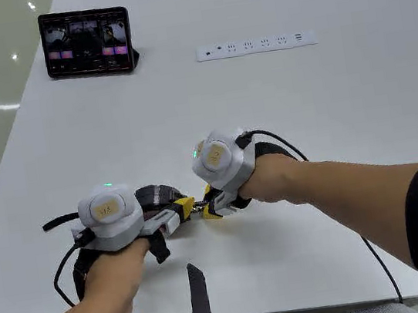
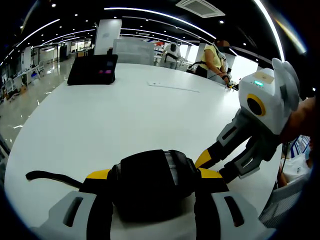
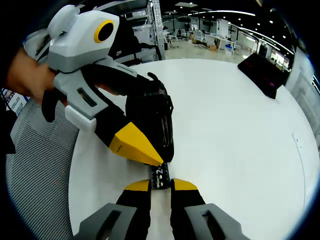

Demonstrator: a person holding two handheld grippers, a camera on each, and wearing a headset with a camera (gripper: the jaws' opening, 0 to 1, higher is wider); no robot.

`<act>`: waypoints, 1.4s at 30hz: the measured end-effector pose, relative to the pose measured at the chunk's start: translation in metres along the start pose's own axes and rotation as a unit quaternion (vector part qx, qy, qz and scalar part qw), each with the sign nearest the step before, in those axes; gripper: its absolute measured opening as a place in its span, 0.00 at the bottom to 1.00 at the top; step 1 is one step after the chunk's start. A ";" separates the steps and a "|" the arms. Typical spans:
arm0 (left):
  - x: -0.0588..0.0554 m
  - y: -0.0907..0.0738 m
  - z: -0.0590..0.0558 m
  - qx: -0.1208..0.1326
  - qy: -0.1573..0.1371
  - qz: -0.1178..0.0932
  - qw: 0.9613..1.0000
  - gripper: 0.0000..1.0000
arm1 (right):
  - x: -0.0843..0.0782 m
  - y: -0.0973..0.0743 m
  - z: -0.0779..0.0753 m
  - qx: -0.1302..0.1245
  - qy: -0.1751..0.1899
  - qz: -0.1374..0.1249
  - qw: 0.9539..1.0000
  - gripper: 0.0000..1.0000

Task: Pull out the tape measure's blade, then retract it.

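The left gripper (image 2: pixel 153 176) clamps its jaws against both sides of the black tape measure (image 2: pixel 150 192), which rests on the white tabletop (image 1: pixel 265 110) near its front edge; this grip anchors the case so a pull cannot drag it along. Facing it, the right gripper (image 3: pixel 160 186) pinches the tip of the blade (image 3: pixel 159 174), of which a short numbered length shows outside the case mouth. Extraction appears barely begun, with retraction not yet done.

Tape measure (image 1: pixel 157 196): on table (image 1: pixel 304 112), near edge.
Tablet (image 1: pixel 87 42): far side, left.
Power strip (image 1: pixel 256 45): far side, right of tablet.
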State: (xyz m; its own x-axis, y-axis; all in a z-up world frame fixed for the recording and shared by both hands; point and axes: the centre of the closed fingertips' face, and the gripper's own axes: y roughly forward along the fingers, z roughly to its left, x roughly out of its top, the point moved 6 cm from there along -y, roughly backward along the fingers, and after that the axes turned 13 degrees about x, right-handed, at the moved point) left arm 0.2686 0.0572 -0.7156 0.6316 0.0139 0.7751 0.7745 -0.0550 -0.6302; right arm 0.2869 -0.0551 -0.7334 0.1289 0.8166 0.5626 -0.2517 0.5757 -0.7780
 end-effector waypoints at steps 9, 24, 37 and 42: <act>0.000 0.000 0.000 -0.001 -0.001 0.000 1.000 0.62 | 0.005 0.004 0.001 0.001 0.000 -0.003 1.000 0.11; 0.000 0.000 0.001 -0.002 -0.002 0.000 1.000 0.62 | 0.009 0.008 -0.002 0.005 0.013 -0.019 1.000 0.11; 0.000 0.000 -0.001 -0.001 0.002 -0.003 1.000 0.63 | 0.009 0.008 -0.001 0.002 0.004 -0.021 1.000 0.12; 0.000 0.002 -0.001 0.001 0.000 -0.006 1.000 0.64 | 0.012 0.009 0.001 -0.003 -0.012 -0.002 1.000 0.13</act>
State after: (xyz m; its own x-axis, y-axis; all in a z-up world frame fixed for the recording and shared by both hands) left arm 0.2700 0.0563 -0.7165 0.6229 0.0138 0.7822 0.7816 -0.0523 -0.6216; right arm 0.2853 -0.0404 -0.7332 0.1063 0.8125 0.5731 -0.2456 0.5800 -0.7767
